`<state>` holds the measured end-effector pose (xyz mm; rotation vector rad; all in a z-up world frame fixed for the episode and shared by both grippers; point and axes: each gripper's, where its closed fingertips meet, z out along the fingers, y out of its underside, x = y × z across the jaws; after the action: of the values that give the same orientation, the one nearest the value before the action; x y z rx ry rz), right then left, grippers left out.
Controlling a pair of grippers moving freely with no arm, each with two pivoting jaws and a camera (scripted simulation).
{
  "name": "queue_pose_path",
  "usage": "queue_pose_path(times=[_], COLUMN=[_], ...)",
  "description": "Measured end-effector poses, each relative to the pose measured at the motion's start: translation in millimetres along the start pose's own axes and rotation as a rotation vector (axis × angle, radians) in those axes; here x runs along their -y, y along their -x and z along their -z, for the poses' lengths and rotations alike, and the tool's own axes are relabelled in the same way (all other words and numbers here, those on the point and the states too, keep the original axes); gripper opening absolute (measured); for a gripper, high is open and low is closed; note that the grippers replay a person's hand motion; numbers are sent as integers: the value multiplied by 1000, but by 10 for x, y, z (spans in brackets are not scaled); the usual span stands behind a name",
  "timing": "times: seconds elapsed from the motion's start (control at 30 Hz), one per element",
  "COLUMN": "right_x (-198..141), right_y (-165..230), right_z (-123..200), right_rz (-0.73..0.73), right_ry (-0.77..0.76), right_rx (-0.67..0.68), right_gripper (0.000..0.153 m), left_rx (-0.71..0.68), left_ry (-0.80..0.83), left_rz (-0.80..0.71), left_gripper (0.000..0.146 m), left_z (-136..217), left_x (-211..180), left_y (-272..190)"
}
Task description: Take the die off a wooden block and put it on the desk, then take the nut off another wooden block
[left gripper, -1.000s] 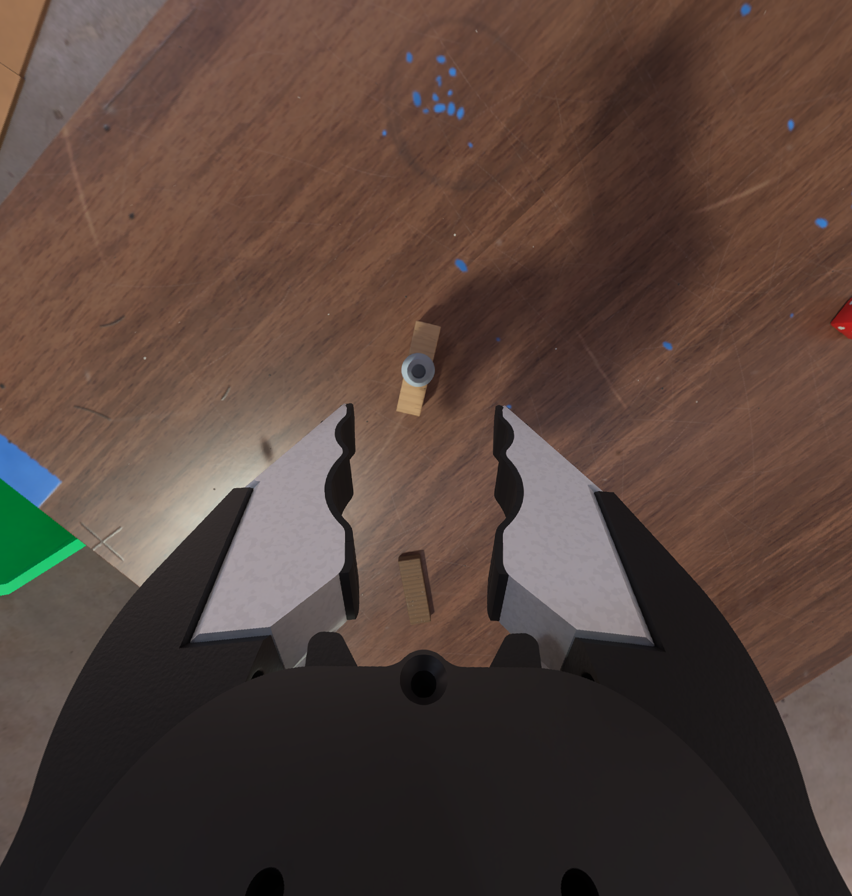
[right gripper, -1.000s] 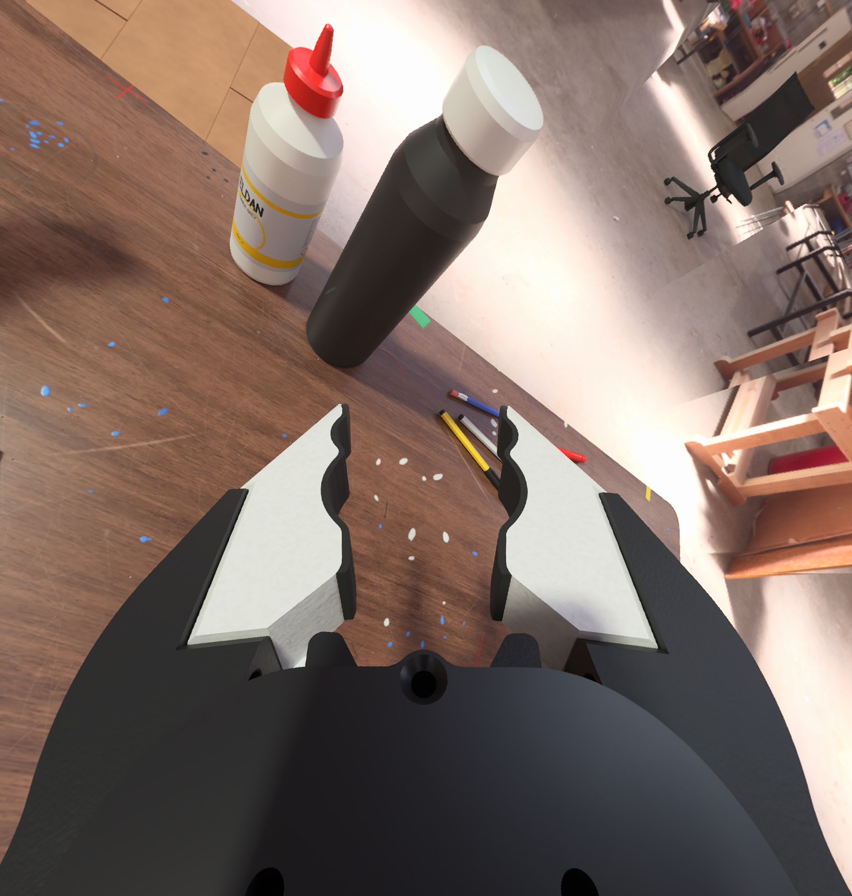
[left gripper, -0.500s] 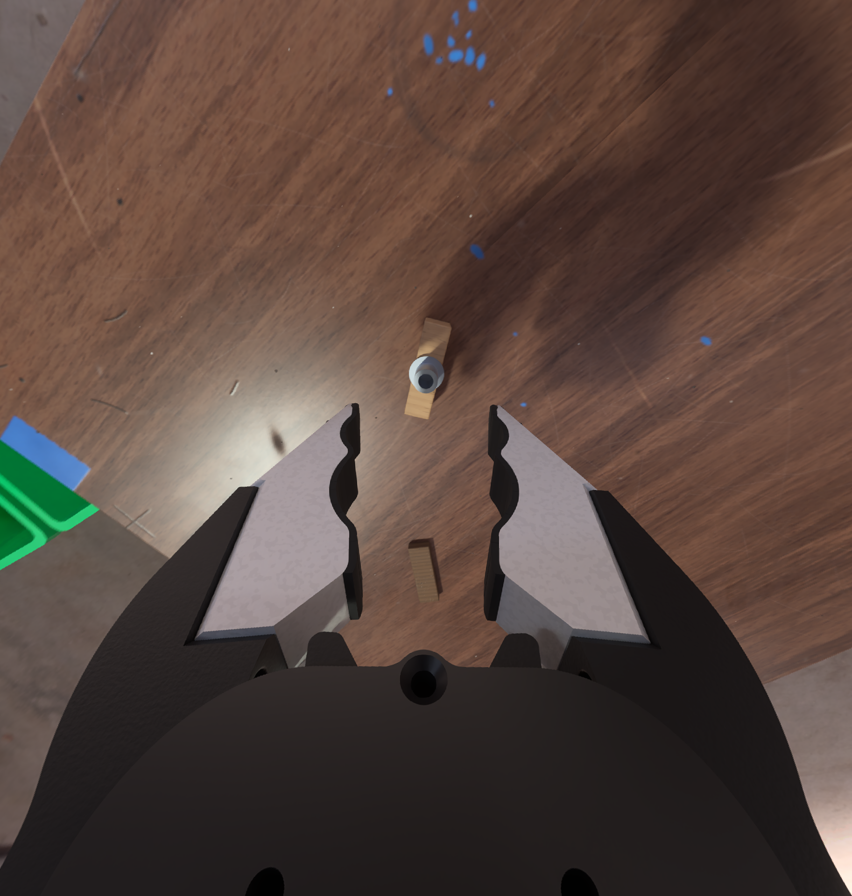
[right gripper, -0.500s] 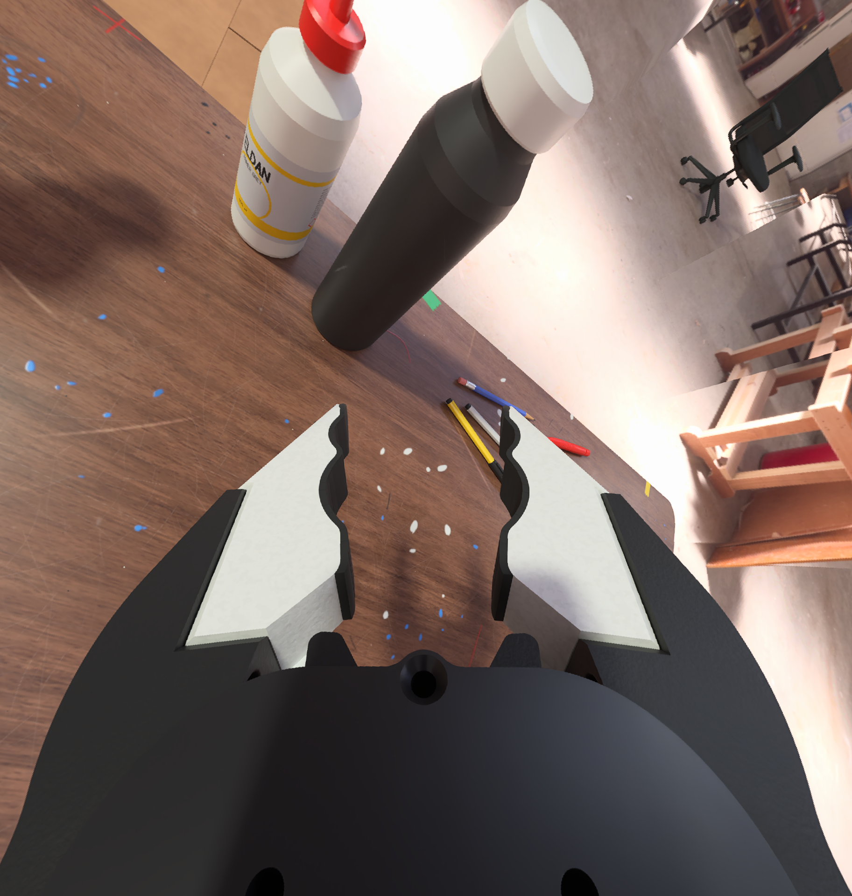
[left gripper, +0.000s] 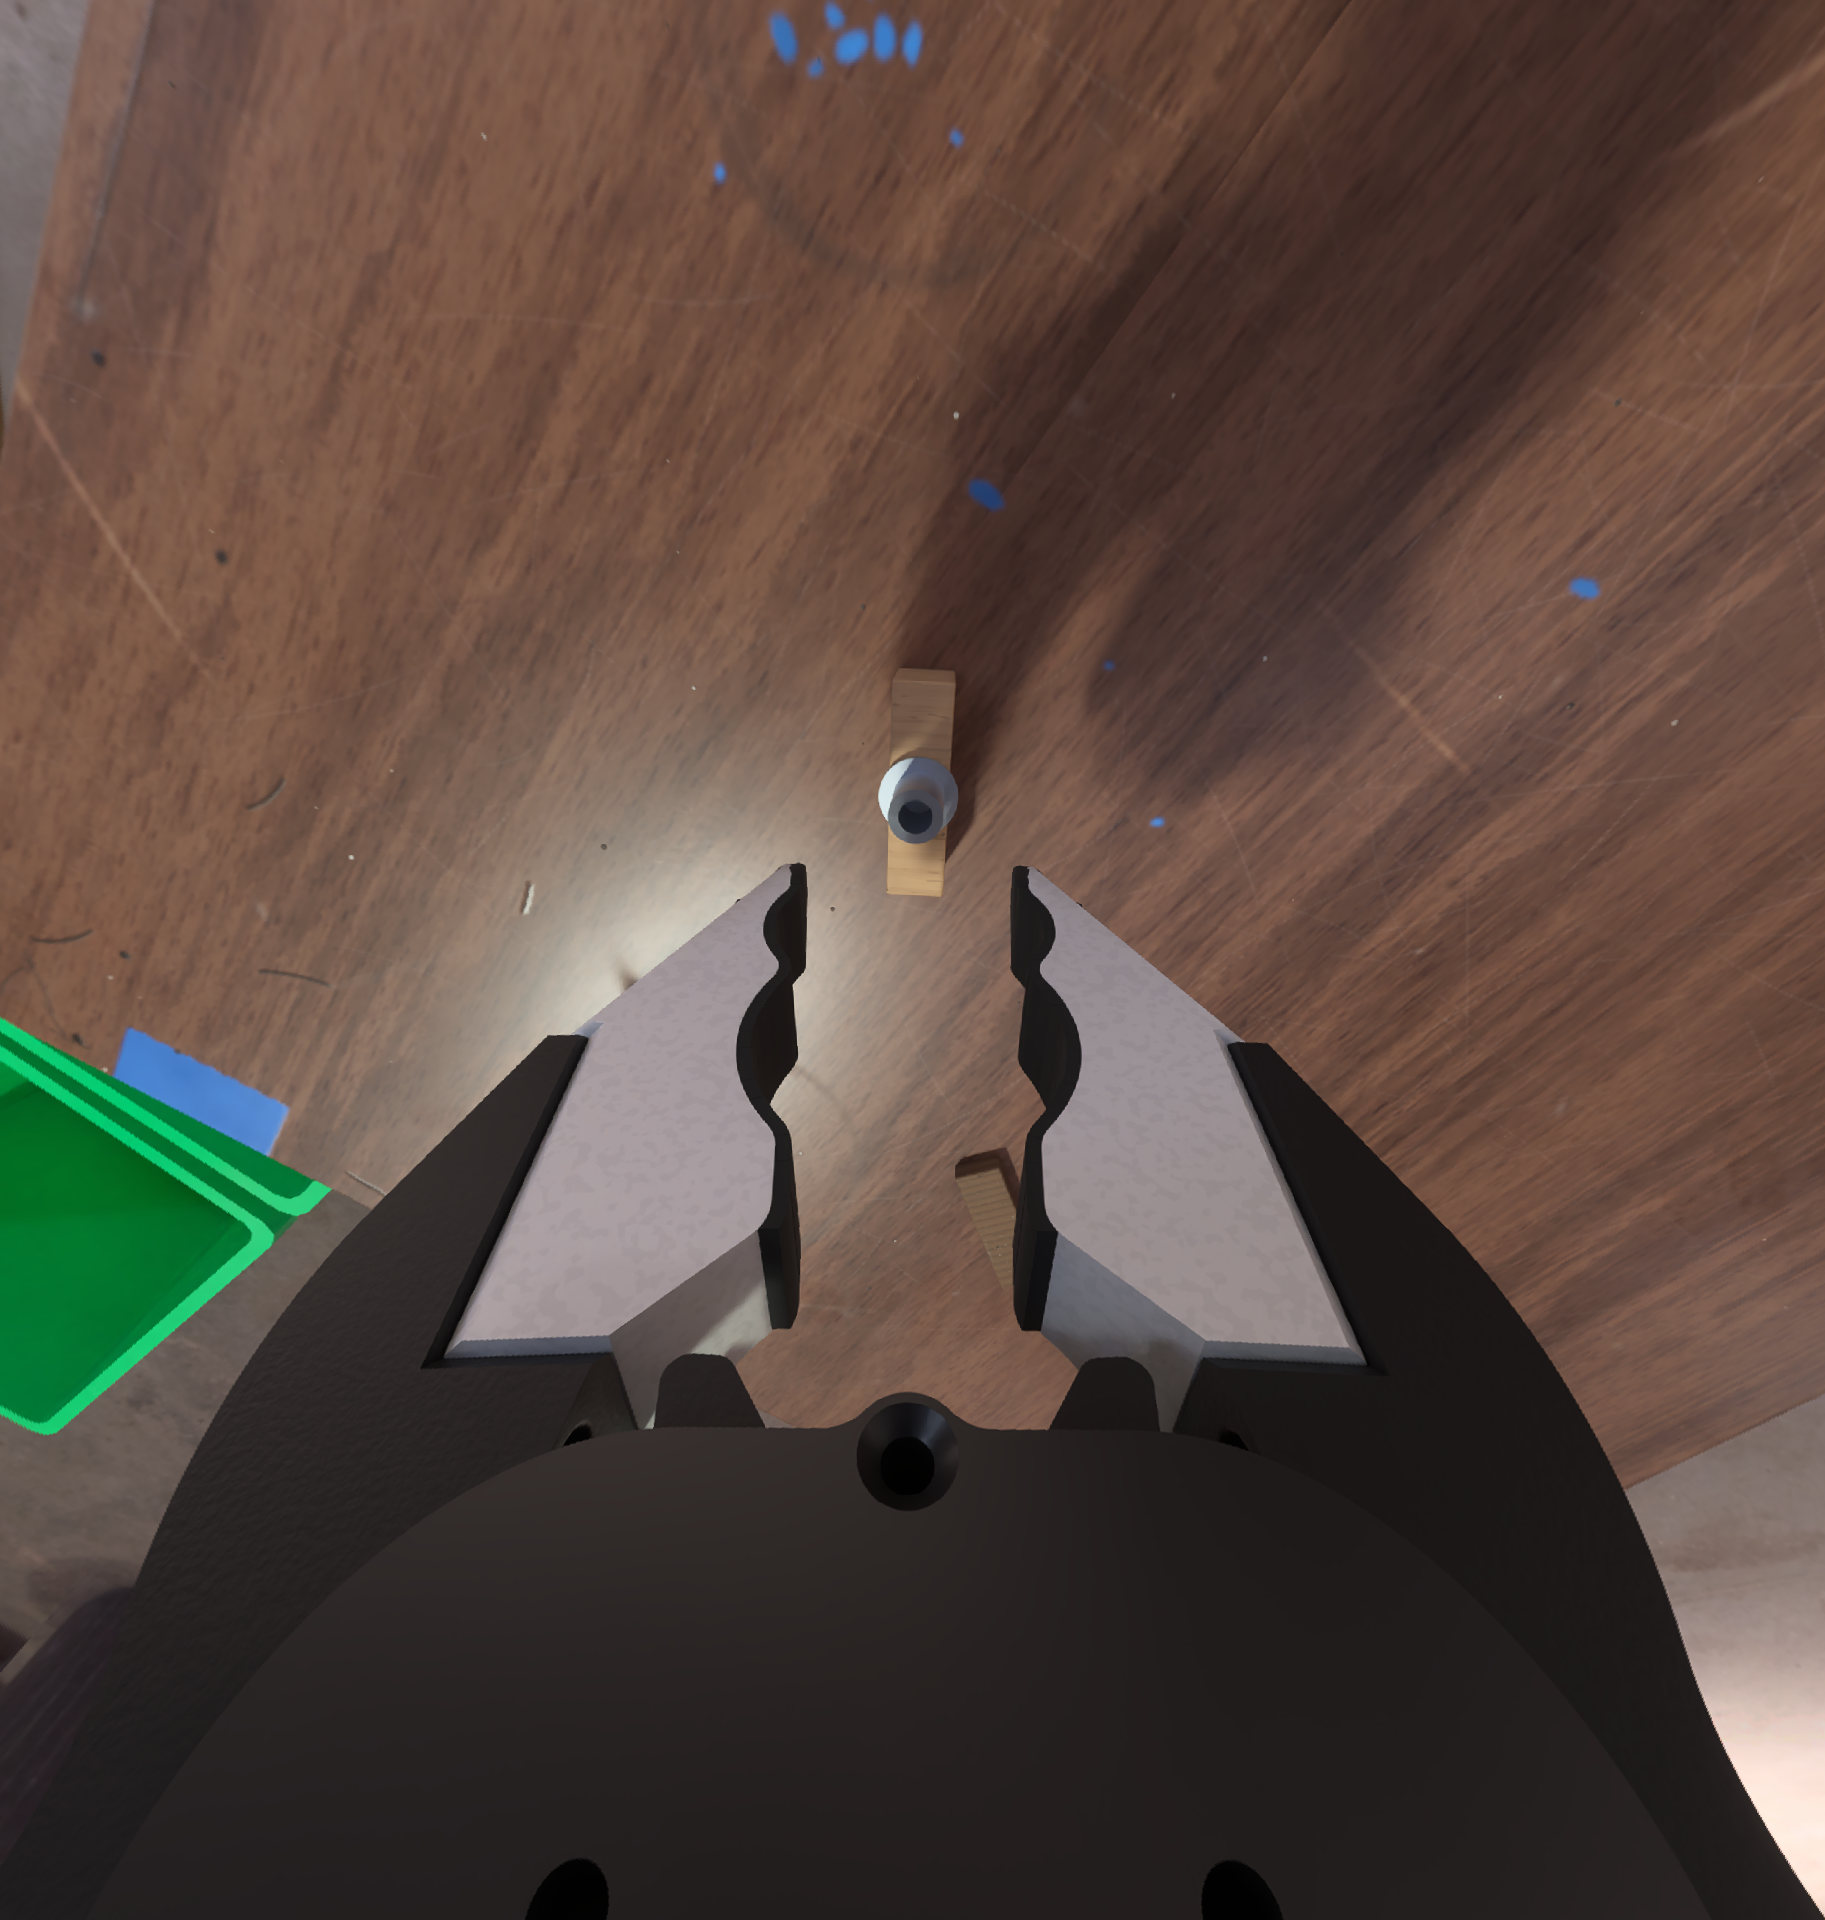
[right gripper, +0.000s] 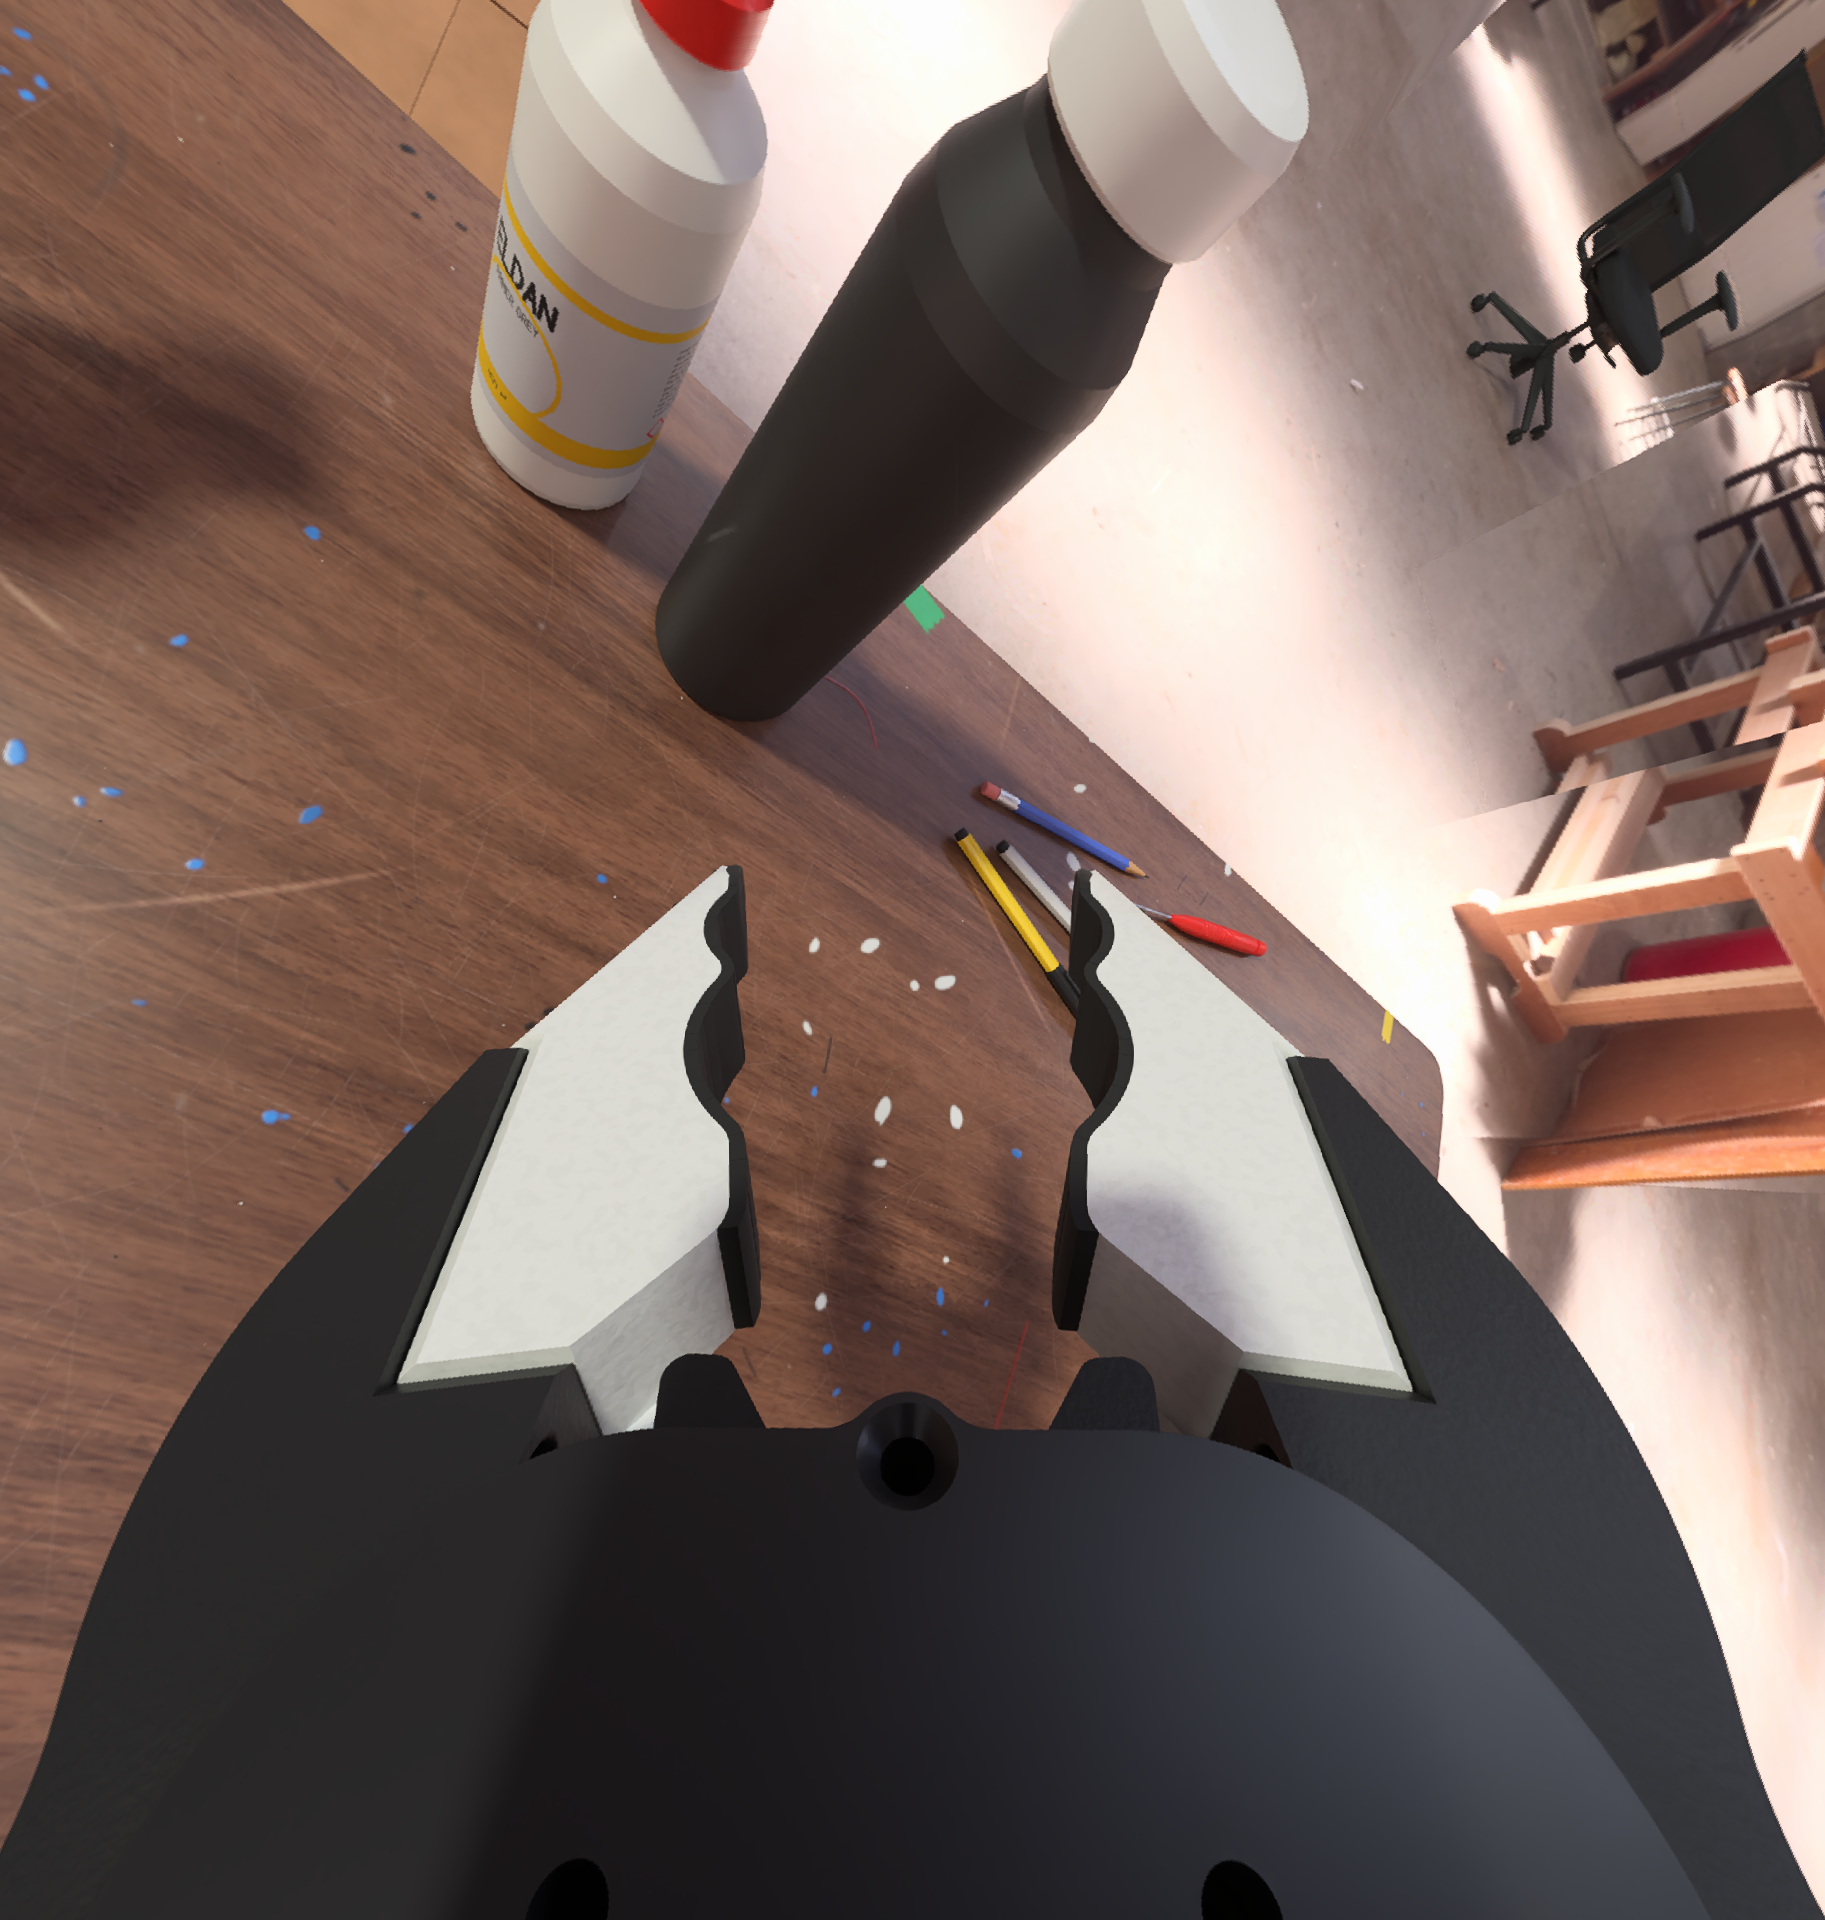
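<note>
The nut (left gripper: 917,809) sat on its block (left gripper: 920,781) on the worktop (left gripper: 472,520), just beyond our left gripper (left gripper: 906,878), and it had not yet been taken. A second block (left gripper: 987,1195) lay bare nearer to us, between the fingers (left gripper: 659,1122) and half hidden by the right one. The die showed in neither view, so we judged the first half done but could not confirm where it lay. What was left was to reach the nut, close on it and lift it off.

Our left fingers were spread, holding nothing, with the gap in line with the nut. The right gripper (right gripper: 906,883) was also spread and empty, well apart from the work, over pale flecks near the pencils (right gripper: 1022,894), with the black bottle (right gripper: 918,416) and the white bottle (right gripper: 607,281) farther off.

Against a second before, the left gripper had come closer to the nut and turned, so the block lay straighter ahead. The red die at the right edge had gone out of view, the bare block had slid rightward, and the green bin (left gripper: 77,1226) at the left showed larger. The right gripper had moved nearer the bottles.
</note>
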<state>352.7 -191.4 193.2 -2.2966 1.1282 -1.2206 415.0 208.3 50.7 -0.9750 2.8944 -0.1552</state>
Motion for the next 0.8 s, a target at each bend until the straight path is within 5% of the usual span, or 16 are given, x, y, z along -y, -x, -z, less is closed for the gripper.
queue_pose_path(times=[0.43,0.57,0.8], right_x=[-34,-42,-54], right_y=[-29,-37,-49], right_z=[6,2,-15], right_rz=[-5,-5,-8], right_ry=[8,9,12], right_rx=[1,3,3], right_gripper=[63,63,63], left_rx=[-22,-33,195], left_ry=[49,4,46], left_rz=[-15,-33,-96], left_gripper=[26,10,10], left_z=[-194,-202,6], left_x=[-59,15,18], left_y=[-2,-10,81])
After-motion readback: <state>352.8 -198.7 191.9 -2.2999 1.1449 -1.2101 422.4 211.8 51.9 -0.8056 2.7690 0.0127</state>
